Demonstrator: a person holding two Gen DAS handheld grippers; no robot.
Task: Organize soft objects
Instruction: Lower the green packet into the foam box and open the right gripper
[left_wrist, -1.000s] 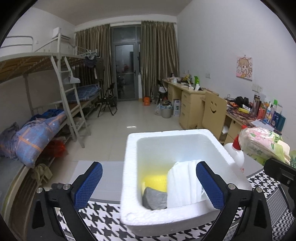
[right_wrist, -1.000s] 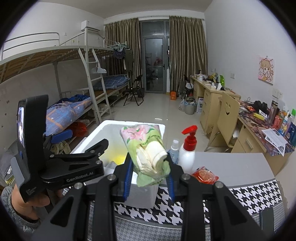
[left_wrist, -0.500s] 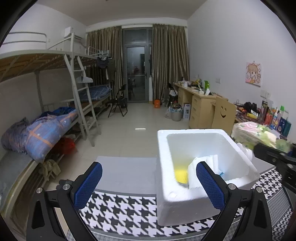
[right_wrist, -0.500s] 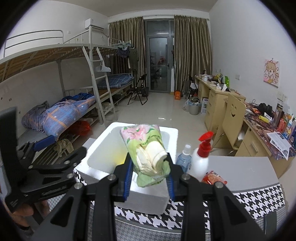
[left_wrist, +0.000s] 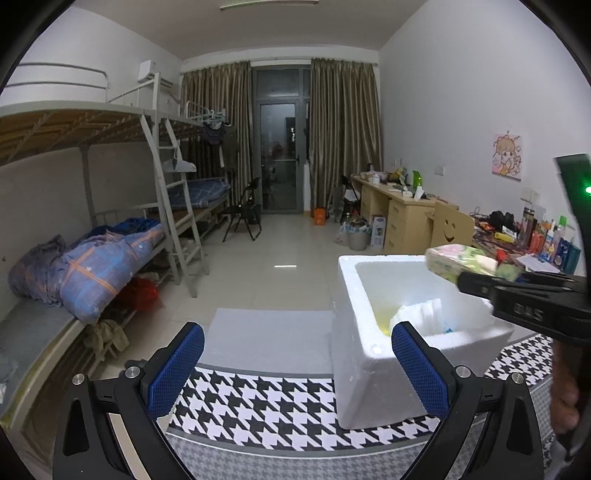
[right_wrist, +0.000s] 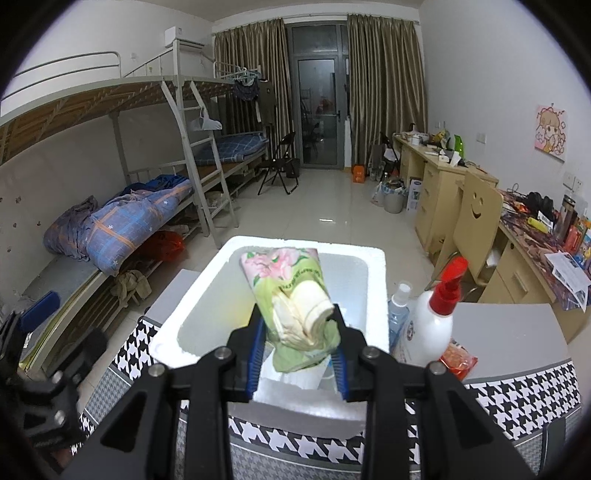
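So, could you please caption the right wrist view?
Right gripper holds a floral tissue pack above the foam box.

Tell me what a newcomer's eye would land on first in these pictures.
First, the floral tissue pack, clamped in the right gripper above the open white foam box on the houndstooth tablecloth. Next, the red-capped pump bottle just right of the box. The left gripper stands open and empty beside the box, with bunk beds along the wall behind.

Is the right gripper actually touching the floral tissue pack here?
Touching. In the right wrist view both blue pads of the right gripper press against the sides of the floral tissue pack, pinching its lower end above the white foam box.
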